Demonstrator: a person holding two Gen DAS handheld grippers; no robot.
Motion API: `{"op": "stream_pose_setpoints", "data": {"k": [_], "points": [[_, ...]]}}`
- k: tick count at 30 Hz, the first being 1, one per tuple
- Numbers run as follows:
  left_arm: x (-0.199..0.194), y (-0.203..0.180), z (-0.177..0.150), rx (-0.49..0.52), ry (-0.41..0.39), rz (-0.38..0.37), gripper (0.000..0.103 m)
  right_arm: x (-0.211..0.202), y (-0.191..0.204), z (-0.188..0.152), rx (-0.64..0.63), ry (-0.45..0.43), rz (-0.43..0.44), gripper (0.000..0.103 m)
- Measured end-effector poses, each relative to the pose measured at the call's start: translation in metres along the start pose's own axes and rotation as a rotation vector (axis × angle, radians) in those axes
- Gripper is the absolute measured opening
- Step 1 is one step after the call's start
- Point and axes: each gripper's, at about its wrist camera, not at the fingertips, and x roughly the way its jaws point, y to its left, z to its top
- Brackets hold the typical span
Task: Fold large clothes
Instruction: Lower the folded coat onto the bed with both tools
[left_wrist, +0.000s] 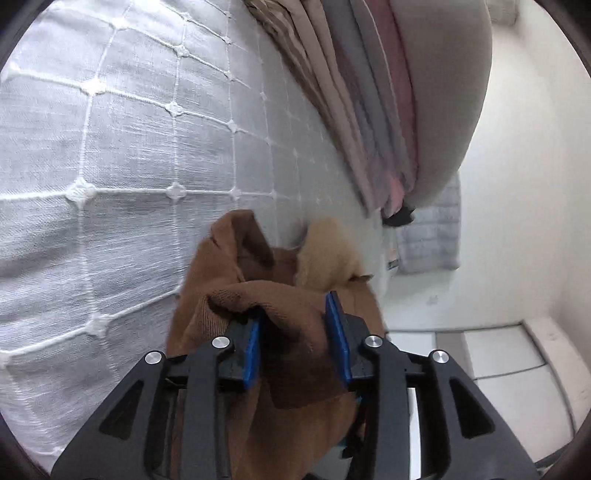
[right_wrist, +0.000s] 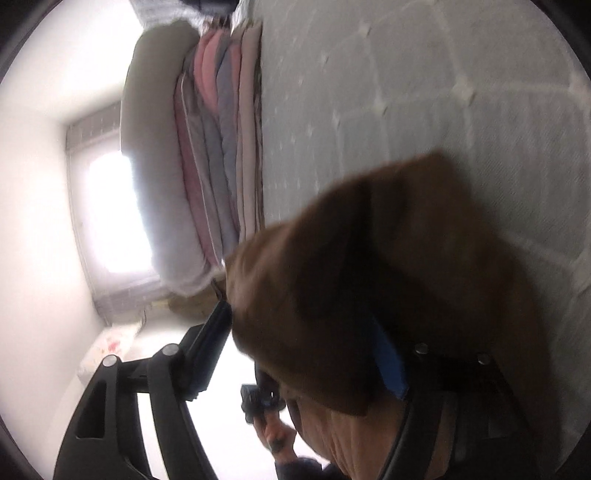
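We see the quilted white bedspread (left_wrist: 110, 177) lying open on the left, with stacked folded blankets (left_wrist: 369, 110) along its far edge. The brown garment (left_wrist: 258, 332) runs lengthwise toward them. The left gripper (left_wrist: 299, 332) stands parted, cloth draped between. The right gripper (right_wrist: 306, 350) gapes wide, cloth draped over it.

A white quilted bedcover (left_wrist: 122, 155) with a stitched grid is lying spread wide, a stack of folded pink, grey and beige bedding (left_wrist: 373, 110) is leaning between it and a rounded grey headboard (left_wrist: 454, 96), and white walls (left_wrist: 517, 206) are standing behind.
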Motion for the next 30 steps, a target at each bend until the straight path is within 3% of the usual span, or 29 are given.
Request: {"op": "stream_pose_setpoints", "data": {"k": [4,8,10,12,15,16,18,20,23,24,26,28,30], "points": [[-0.001,0.003,0.003,-0.033,0.013,-0.068,0.042,0.018,0.017,0.019,-0.013,-0.007,0.063,0.073],[-0.013,0.005,0.005,-0.040,0.015,-0.076,0.045,0.021,0.038,0.051,-0.024,-0.131,0.133,0.078],[-0.040,0.014,0.008,-0.066,-0.093,-0.035,0.052,0.024,0.039,0.059,-0.002,-0.205,0.147,0.078],[-0.081,0.028,0.007,-0.123,-0.272,0.027,0.071,0.029,0.040,0.063,0.005,-0.230,0.154,0.078],[-0.111,0.036,0.007,-0.133,-0.324,-0.069,0.074,0.051,0.055,0.051,-0.062,-0.189,0.144,0.078],[-0.114,0.033,0.006,-0.112,-0.329,-0.068,0.074,0.062,0.065,0.037,-0.128,-0.135,0.129,0.079],[-0.111,0.024,0.002,-0.060,-0.284,-0.087,0.074,0.088,0.081,0.011,-0.241,-0.016,0.088,0.079],[-0.097,0.014,-0.003,-0.022,-0.202,-0.164,0.075,0.113,0.090,-0.015,-0.328,0.059,0.033,0.079],[-0.061,-0.005,-0.018,0.051,-0.008,-0.317,0.077,0.142,0.092,-0.031,-0.391,0.106,-0.040,0.079],[-0.046,-0.014,-0.025,0.081,0.041,-0.329,0.077,0.150,0.087,-0.031,-0.382,0.115,-0.053,0.079],[-0.022,-0.025,-0.033,0.129,0.074,-0.283,0.077,0.158,0.080,-0.026,-0.387,0.106,-0.091,0.079],[-0.004,-0.021,-0.031,0.129,0.050,-0.186,0.077,0.150,0.066,-0.025,-0.428,0.071,-0.170,0.079],[0.003,-0.004,-0.019,0.117,-0.038,-0.011,0.077,0.151,0.054,-0.014,-0.461,0.056,-0.186,0.079]]}}
